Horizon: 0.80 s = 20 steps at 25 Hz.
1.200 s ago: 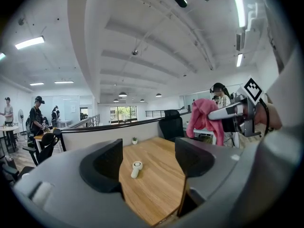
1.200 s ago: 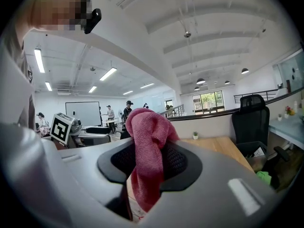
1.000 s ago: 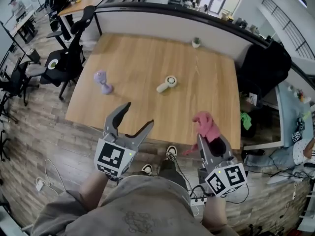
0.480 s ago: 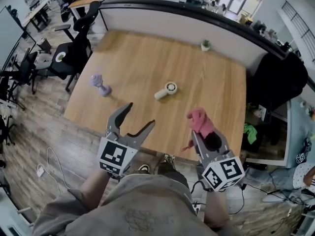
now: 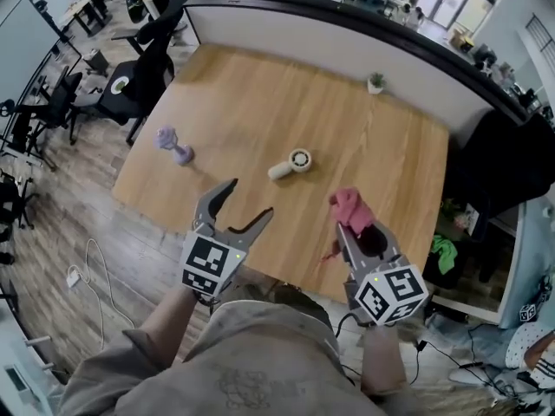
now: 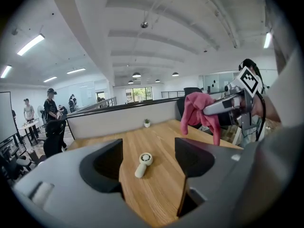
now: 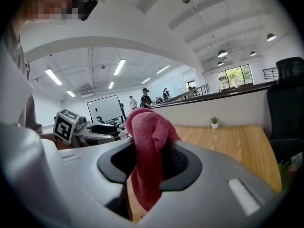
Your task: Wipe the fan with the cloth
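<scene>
A small cream hand-held fan [image 5: 289, 164] [image 6: 143, 164] lies flat near the middle of the wooden table [image 5: 364, 154]. My right gripper [image 5: 355, 230] is shut on a pink cloth [image 5: 351, 208] [image 7: 147, 146], which bunches above the jaws and hangs below them; it hovers over the table's near edge, right of the fan. My left gripper [image 5: 244, 206] stands open and empty over the near edge, short of the fan, which shows between its jaws in the left gripper view. The cloth [image 6: 199, 113] also shows there at the right.
A purple dumbbell-shaped object [image 5: 171, 145] lies at the table's left. A small potted plant [image 5: 375, 83] stands at the far edge by the partition wall [image 5: 329, 33]. Black office chairs [image 5: 143, 68] stand left of the table. Cables [image 5: 91, 276] lie on the wood floor.
The view has shifted so the table sits lower and closer. Both grippers have edged forward over the near edge; the right still holds the cloth, the left stays open.
</scene>
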Available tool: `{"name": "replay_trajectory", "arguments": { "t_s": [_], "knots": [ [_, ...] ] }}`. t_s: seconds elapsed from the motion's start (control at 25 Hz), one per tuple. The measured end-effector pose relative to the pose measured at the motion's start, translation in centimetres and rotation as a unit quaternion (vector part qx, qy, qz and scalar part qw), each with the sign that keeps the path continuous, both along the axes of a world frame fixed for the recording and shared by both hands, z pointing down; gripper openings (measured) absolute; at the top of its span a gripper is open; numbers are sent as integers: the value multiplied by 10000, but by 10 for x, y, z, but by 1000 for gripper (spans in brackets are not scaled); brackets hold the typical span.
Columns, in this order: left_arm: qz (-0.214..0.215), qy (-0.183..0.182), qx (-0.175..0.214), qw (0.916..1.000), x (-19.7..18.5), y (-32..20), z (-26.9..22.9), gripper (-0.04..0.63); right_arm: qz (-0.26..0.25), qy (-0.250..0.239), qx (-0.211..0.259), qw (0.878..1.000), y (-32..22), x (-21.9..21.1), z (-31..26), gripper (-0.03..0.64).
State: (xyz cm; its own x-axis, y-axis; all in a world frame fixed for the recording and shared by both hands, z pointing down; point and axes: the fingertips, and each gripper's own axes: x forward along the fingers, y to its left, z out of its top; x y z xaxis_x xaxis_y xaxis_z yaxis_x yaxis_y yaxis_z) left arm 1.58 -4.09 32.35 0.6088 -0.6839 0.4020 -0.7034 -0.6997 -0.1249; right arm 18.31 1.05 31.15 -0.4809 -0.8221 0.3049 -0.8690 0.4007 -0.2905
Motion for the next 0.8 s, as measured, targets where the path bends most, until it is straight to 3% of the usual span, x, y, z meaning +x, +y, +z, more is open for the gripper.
{"name": "replay_trajectory", "arguments": {
  "t_s": [0.32,0.8],
  "knots": [
    [71,-584,-365,9976,16,-28,59,341,-551,147,-155,9983,-43,-5,31,135],
    [364,-841,-1030,9905,16,-82,165,319,-939,431,-707,9921,-107,-50,103,135]
  ]
}}
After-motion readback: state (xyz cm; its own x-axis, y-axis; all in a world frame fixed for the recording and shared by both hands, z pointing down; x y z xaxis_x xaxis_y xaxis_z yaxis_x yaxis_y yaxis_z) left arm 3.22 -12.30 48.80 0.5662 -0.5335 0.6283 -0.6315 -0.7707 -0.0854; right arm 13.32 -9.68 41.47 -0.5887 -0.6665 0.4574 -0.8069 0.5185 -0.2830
